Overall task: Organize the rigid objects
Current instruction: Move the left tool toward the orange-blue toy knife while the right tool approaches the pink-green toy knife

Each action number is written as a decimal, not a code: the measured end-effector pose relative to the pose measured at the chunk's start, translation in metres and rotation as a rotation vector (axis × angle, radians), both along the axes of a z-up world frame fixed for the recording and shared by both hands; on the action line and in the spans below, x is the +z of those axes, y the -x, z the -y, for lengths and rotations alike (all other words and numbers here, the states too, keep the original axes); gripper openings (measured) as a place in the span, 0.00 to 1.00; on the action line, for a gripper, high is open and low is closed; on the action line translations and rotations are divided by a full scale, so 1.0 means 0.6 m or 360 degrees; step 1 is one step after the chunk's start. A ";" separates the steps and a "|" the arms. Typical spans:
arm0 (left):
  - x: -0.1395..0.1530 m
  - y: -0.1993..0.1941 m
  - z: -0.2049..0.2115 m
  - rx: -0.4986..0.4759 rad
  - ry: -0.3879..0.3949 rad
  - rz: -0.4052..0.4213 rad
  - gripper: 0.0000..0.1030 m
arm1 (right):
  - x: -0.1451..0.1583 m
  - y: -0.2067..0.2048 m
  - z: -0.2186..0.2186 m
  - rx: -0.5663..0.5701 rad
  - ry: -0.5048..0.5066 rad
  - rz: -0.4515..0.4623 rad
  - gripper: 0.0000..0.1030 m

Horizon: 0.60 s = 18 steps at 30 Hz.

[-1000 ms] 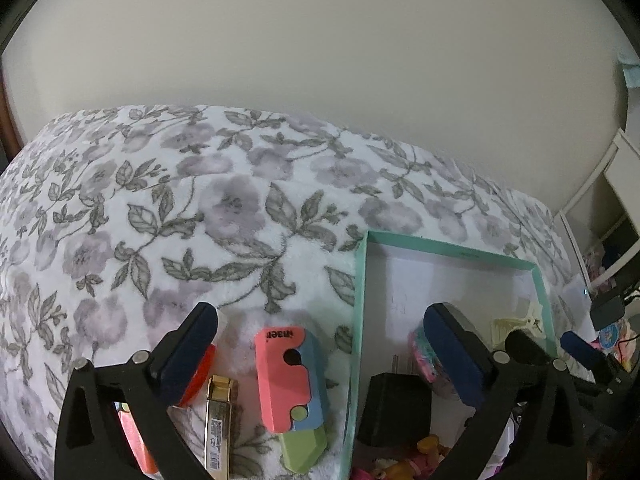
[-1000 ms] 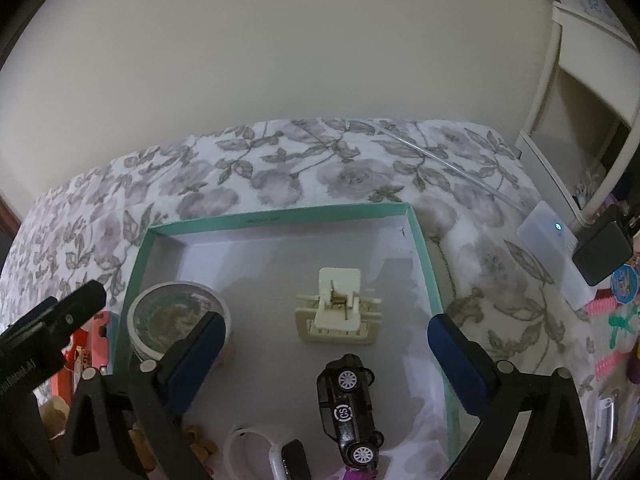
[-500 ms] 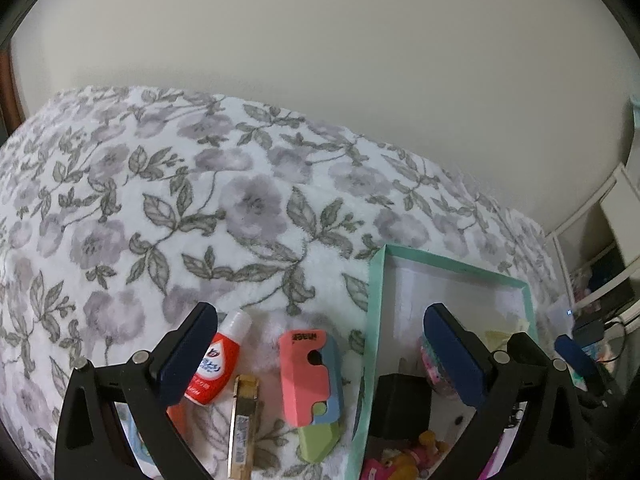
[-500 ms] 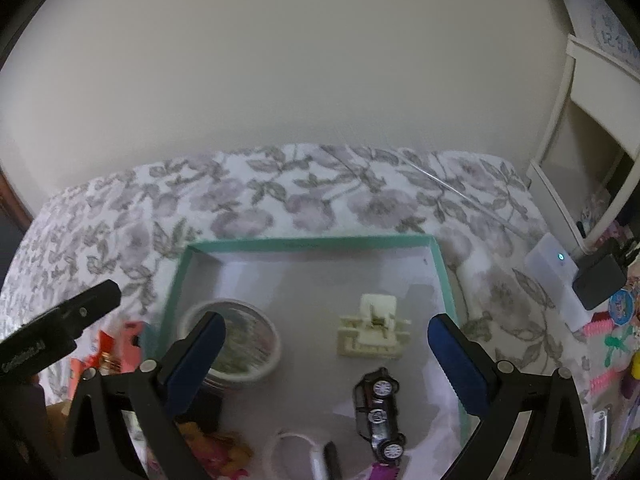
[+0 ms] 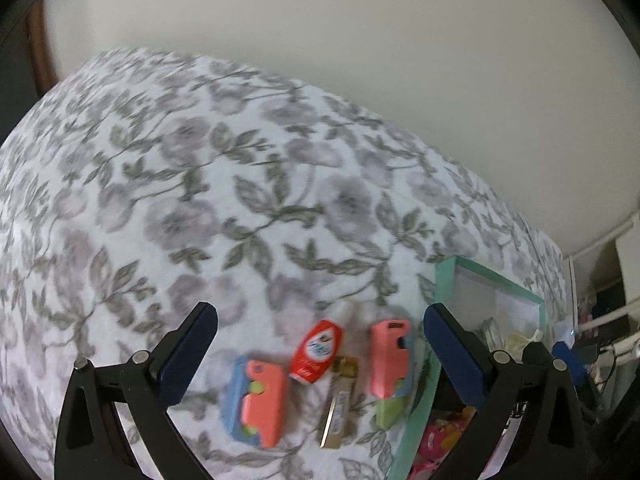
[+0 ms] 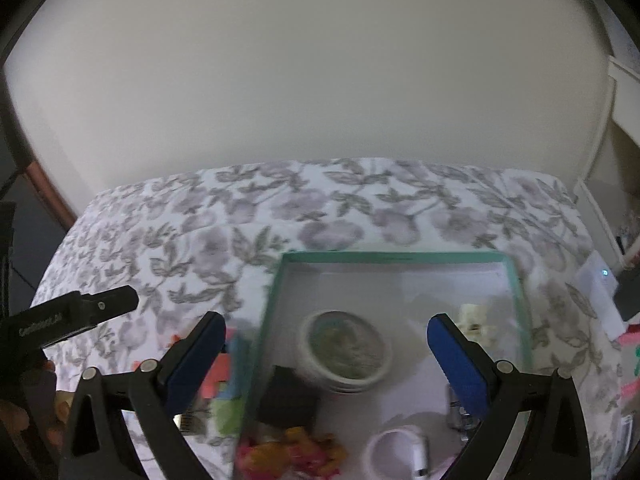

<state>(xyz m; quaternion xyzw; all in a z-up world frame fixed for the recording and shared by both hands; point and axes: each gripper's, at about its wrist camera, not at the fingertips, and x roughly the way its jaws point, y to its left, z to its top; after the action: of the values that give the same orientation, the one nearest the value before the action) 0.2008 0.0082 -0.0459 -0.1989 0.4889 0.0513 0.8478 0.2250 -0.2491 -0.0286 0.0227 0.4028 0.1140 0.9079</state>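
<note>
**Both grippers empty above the floral bed, items split between blanket and box**

Right now your left gripper (image 5: 318,342) hangs with its jaws spread wide and nothing between them, above a row of small things lying on the floral blanket (image 5: 224,200). From left to right in the left wrist view you have a pink-and-blue toy piece (image 5: 256,400), a red squeeze bottle (image 5: 317,351) lying on its side, a gold-coloured flat stick (image 5: 339,402) just beside the bottle, and a second pink piece with a green end (image 5: 390,368) lying close against the outer wall of the teal-rimmed box (image 5: 420,412). All four rest on the blanket, outside the box.

Your right gripper (image 6: 326,354) is likewise wide open and empty, held over the box (image 6: 392,257). Inside it, the right wrist view shows a round white tub (image 6: 346,352) with a greenish top near the middle, a black block (image 6: 288,396) just in front of the tub by the left wall, a cream plastic part (image 6: 476,320) toward the right wall, a white ring-shaped item (image 6: 396,452) at the near edge, and a blurred heap of pink and orange pieces (image 6: 292,456) in the near left corner. The frame is smeared, so finer detail cannot be told.

The body of the left gripper (image 6: 76,312) shows at the left edge of the right wrist view, with a hand (image 6: 24,404) behind it.
</note>
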 end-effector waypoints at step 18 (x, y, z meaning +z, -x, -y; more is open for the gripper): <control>-0.009 0.084 -0.058 0.0102 0.0070 -0.0084 0.99 | -0.005 0.040 -0.134 0.0286 0.0082 -0.0055 0.65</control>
<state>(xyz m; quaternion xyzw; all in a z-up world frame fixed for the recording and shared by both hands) 0.1501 0.0430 -0.0512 -0.2315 0.5056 0.0729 0.8279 0.2012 -0.1689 -0.0313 -0.0351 0.4216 0.1842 0.8872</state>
